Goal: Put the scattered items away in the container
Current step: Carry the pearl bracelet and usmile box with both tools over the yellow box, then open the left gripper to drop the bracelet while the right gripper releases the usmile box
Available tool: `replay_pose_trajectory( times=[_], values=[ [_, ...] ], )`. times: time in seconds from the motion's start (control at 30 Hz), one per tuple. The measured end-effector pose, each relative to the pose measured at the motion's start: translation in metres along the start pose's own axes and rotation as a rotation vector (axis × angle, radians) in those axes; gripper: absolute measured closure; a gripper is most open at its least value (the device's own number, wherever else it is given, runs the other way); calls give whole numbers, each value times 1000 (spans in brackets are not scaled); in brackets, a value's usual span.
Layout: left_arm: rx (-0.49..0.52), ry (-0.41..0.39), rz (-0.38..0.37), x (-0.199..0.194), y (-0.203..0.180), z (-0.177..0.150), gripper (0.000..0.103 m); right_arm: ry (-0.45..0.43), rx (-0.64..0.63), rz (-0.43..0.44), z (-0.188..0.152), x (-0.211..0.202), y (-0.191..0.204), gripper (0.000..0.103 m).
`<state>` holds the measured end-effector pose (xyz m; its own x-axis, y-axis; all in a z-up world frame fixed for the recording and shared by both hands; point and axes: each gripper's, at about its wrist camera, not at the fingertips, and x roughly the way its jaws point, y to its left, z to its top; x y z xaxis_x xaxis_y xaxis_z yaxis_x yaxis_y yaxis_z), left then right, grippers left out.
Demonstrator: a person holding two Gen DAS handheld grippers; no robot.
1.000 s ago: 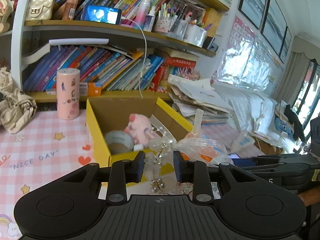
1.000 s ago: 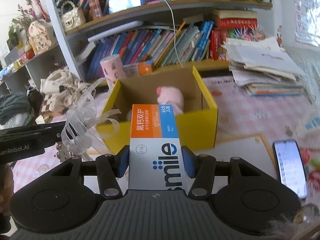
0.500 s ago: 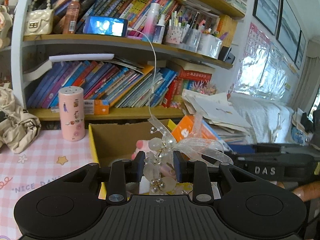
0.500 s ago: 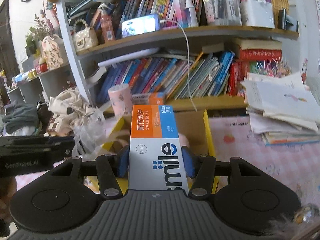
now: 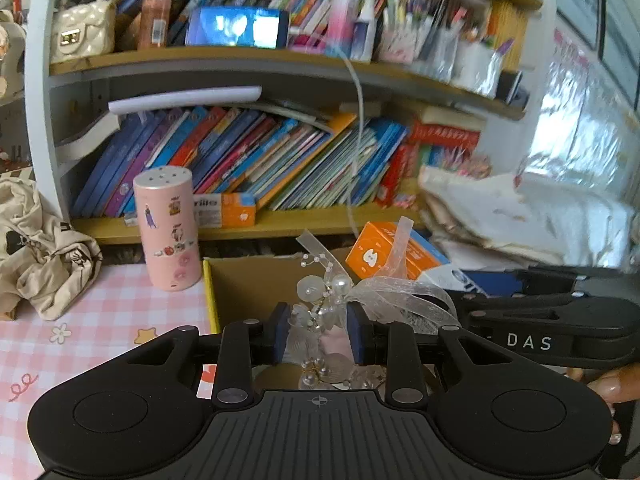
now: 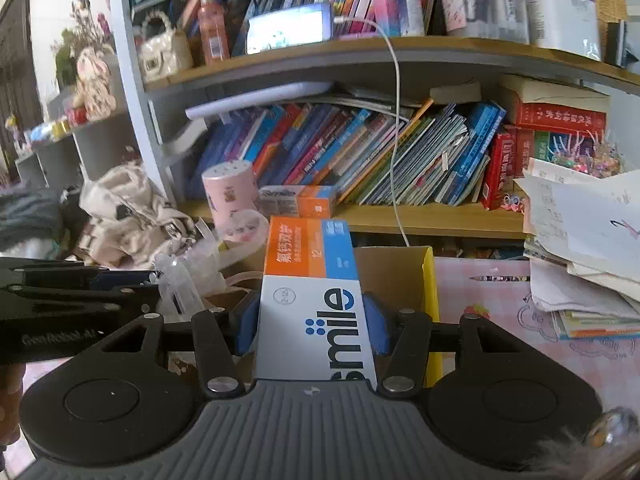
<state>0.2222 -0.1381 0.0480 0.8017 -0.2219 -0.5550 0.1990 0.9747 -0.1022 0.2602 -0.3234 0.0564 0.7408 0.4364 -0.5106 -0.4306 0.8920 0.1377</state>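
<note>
My left gripper (image 5: 319,338) is shut on a clear bead-and-ribbon ornament (image 5: 328,300), held over the open yellow cardboard box (image 5: 240,280). The right gripper (image 6: 312,328) is shut on a white, orange and blue toothpaste carton (image 6: 310,280), which hangs above the same box (image 6: 428,284). From the left wrist view the carton (image 5: 380,250) pokes in from the right, beyond the ornament. The ornament's ribbon (image 6: 180,280) shows left of the carton in the right wrist view. The box's floor is mostly hidden by the grippers.
A pink cylindrical tin (image 5: 168,224) stands left of the box on the pink checked tablecloth (image 5: 80,320). A beige cloth bag (image 5: 40,252) lies at the far left. Bookshelves (image 5: 240,160) rise right behind the box. Stacked papers (image 6: 580,240) sit to the right.
Both grippers have moved forward toward the shelves and now sit over the box. The box's front wall and the pink plush inside have dropped out of sight below them.
</note>
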Motion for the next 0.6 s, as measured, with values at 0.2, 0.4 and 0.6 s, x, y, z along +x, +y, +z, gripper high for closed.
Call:
replay_pose_trajectory(
  times=[0.2, 0.4, 0.6],
  values=[
    [23, 53, 37, 32, 1, -1, 74, 50, -6, 0, 0, 36, -10, 52],
    [42, 115, 70, 56, 3, -7, 74, 116, -5, 7, -8, 62, -18, 52],
    [56, 157, 86, 67, 5, -9, 72, 147, -22, 22, -18, 72, -22, 52]
  ],
)
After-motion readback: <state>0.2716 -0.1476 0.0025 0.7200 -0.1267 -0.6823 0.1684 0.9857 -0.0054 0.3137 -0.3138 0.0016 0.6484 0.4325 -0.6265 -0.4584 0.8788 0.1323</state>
